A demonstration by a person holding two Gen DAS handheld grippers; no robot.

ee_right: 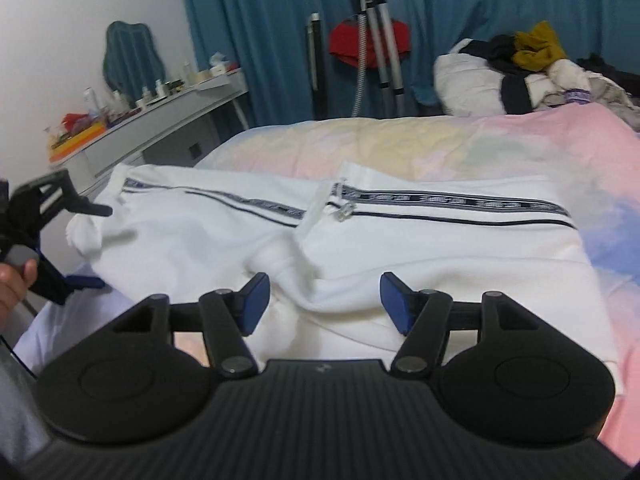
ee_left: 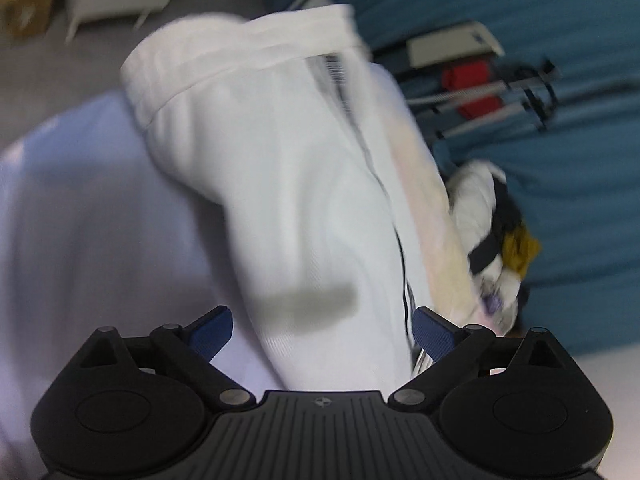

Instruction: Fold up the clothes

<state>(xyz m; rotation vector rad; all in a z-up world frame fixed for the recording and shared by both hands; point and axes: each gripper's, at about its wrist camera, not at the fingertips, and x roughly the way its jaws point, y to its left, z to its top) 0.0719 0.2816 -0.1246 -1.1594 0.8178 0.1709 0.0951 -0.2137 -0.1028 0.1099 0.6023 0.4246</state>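
A white garment (ee_right: 360, 248) with a dark patterned stripe lies folded across the pastel bedsheet (ee_right: 520, 148). My right gripper (ee_right: 325, 300) hovers open just above the garment's near edge, and its blue pads (ee_right: 394, 300) press on nothing. At the garment's left end a hand holds my left gripper (ee_right: 100, 246). In the blurred, rolled left wrist view, the left gripper (ee_left: 322, 332) stands wide open over the white garment (ee_left: 280, 180), with nothing gripped between its pads (ee_left: 212, 332).
A heap of loose clothes (ee_right: 520, 72) sits at the bed's far right corner. A grey desk (ee_right: 160, 120) crowded with bottles stands left of the bed. A metal stand with a red part (ee_right: 372, 40) rises before the blue curtain (ee_right: 260, 20).
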